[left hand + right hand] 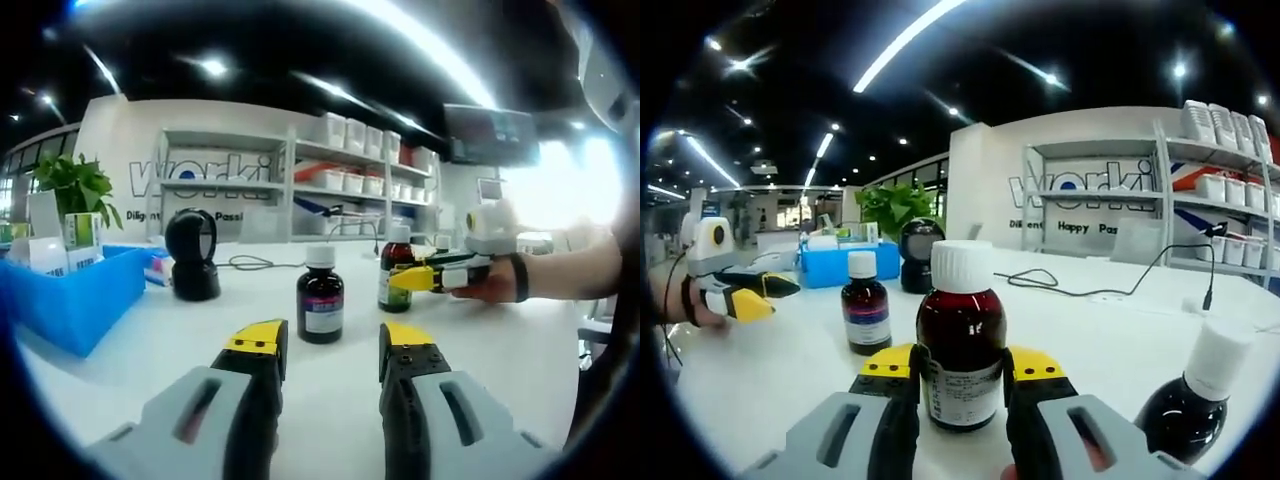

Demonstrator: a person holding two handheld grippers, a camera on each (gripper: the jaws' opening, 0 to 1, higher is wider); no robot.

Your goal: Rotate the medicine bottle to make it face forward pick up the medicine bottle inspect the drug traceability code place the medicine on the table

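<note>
A brown medicine bottle [960, 335] with a white cap and a pale label stands upright between my right gripper's [961, 366] yellow-tipped jaws, which press on both its sides. From the left gripper view that same bottle [395, 268] stands on the white table [480, 350] with the right gripper [414, 278] closed around it and a hand behind. A second dark bottle [320, 297] with a purple label stands just ahead of my left gripper [333, 342], whose jaws are spread with nothing between them. The left gripper [748, 296] is at the far left, beyond that purple-label bottle [866, 303].
A third dark bottle [1185, 400] stands close at my right gripper's lower right. A black scanner [192, 255] and a blue bin [70, 300] with boxes sit at the left, with a potted plant [75, 185] behind. A cable [1090, 290] runs across the table toward shelves [350, 175].
</note>
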